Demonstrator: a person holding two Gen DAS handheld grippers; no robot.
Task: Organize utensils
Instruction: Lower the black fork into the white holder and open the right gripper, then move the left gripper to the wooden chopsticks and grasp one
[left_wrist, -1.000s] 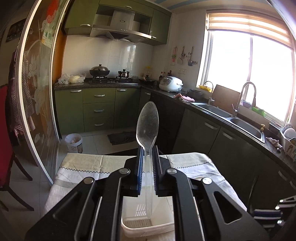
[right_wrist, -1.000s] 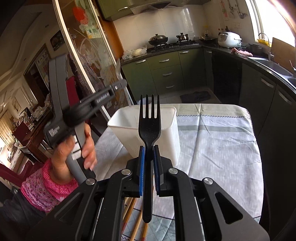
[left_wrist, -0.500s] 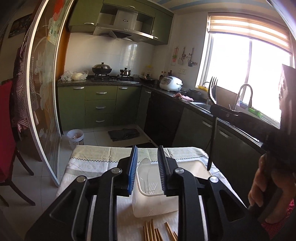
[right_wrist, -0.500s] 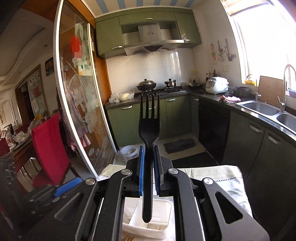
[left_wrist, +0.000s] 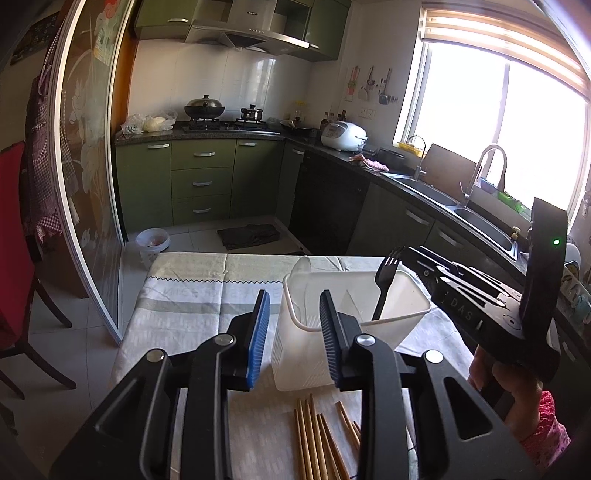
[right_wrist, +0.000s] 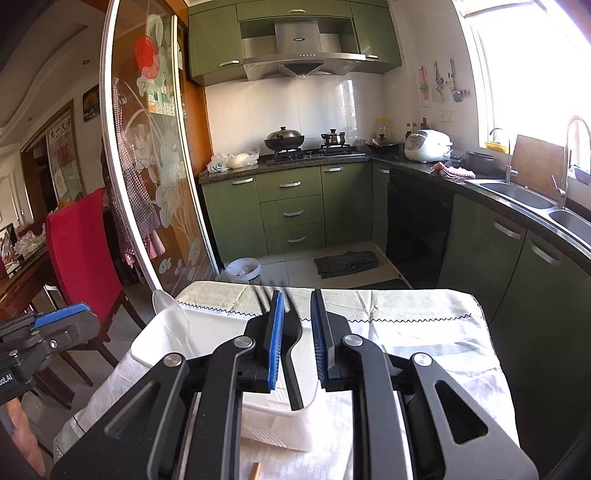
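Note:
A white plastic utensil holder (left_wrist: 347, 317) stands on the cloth-covered table (left_wrist: 207, 295). A clear plastic spoon (left_wrist: 301, 273) leans inside it at the left. A black fork (left_wrist: 384, 284) stands in it at the right, between the jaws of my right gripper (left_wrist: 410, 258). My left gripper (left_wrist: 293, 317) is open and empty, just in front of the holder. In the right wrist view my right gripper (right_wrist: 297, 325) is open above the holder (right_wrist: 162, 332); the fork (right_wrist: 291, 354) hangs loose between the pads, and the spoon (right_wrist: 173, 314) shows at the left.
Several wooden chopsticks (left_wrist: 317, 439) lie on the cloth in front of the holder. A red chair (right_wrist: 85, 251) stands left of the table. A glass sliding door (right_wrist: 147, 166), green cabinets and a sink counter (right_wrist: 524, 199) surround the table.
My left gripper let the spoon go into the holder and drew back, open. My right gripper brought the fork over the holder and opened; the fork now stands in it.

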